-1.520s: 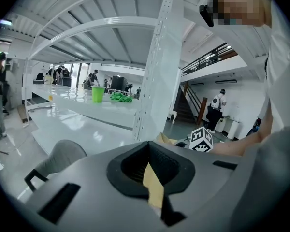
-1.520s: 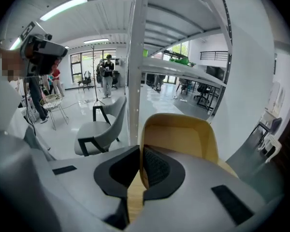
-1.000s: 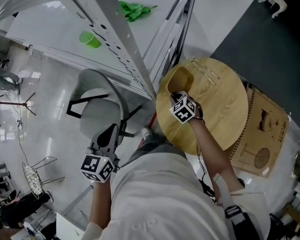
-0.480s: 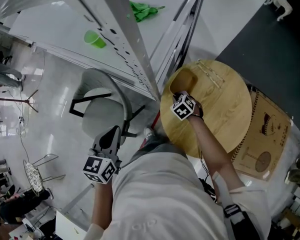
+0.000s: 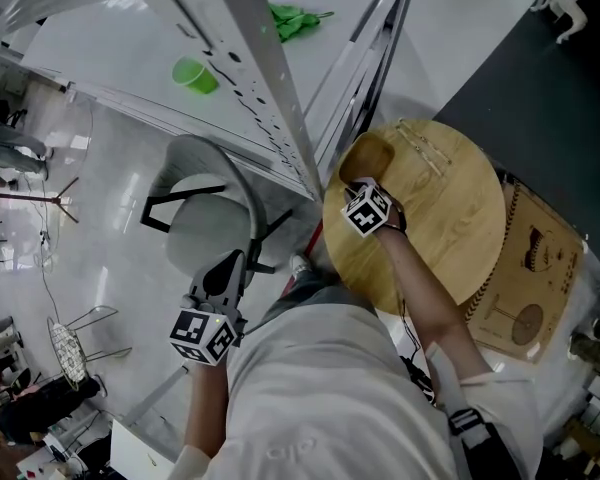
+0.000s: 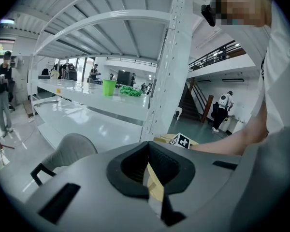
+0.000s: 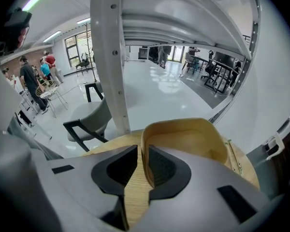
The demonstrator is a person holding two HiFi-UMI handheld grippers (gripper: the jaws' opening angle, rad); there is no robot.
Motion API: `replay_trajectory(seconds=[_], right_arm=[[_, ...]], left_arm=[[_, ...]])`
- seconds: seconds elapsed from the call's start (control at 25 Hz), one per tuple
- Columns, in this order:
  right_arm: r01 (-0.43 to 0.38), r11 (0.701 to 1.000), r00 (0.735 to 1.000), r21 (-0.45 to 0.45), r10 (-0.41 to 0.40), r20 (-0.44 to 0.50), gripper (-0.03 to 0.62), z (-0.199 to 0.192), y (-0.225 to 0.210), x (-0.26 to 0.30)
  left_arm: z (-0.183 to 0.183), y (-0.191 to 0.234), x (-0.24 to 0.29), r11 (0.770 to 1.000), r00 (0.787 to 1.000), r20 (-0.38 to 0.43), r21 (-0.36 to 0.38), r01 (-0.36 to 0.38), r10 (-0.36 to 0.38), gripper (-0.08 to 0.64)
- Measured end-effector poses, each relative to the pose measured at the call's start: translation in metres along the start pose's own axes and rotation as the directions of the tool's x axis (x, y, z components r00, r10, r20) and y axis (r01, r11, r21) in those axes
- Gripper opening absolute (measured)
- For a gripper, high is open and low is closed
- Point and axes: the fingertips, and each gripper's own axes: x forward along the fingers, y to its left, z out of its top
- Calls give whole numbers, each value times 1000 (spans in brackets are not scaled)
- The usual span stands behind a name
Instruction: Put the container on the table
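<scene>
The container (image 5: 366, 157) is a shallow light-wood tray that rests on the round wooden table (image 5: 450, 218) near its far left edge. My right gripper (image 5: 358, 182) reaches to it from the near side, with its marker cube just behind. In the right gripper view the container (image 7: 188, 139) fills the middle, and my right gripper (image 7: 141, 154) is shut on its near left wall, one jaw inside and one outside. My left gripper (image 5: 225, 264) hangs low at the left above the floor, away from the table. In the left gripper view it (image 6: 147, 166) is shut and holds nothing.
A white metal rack stands left of the table, its post (image 5: 270, 78) close to the container; a green cup (image 5: 195, 75) and green cloth (image 5: 298, 20) lie on its shelf. A grey chair (image 5: 205, 223) sits below. A flat wooden board (image 5: 525, 278) lies right of the table.
The head view has drifted a little. My right gripper and the container keep the same spot on the table, and the left gripper stays where it was.
</scene>
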Motion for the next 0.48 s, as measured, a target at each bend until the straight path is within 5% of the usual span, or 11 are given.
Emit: replay_trajectory(seconds=[0.48], right_arm=[[26, 996, 994, 79, -34, 101, 104, 23, 3, -51]], left_arm=[[1, -13, 5, 999, 999, 9, 2, 50, -50, 15]])
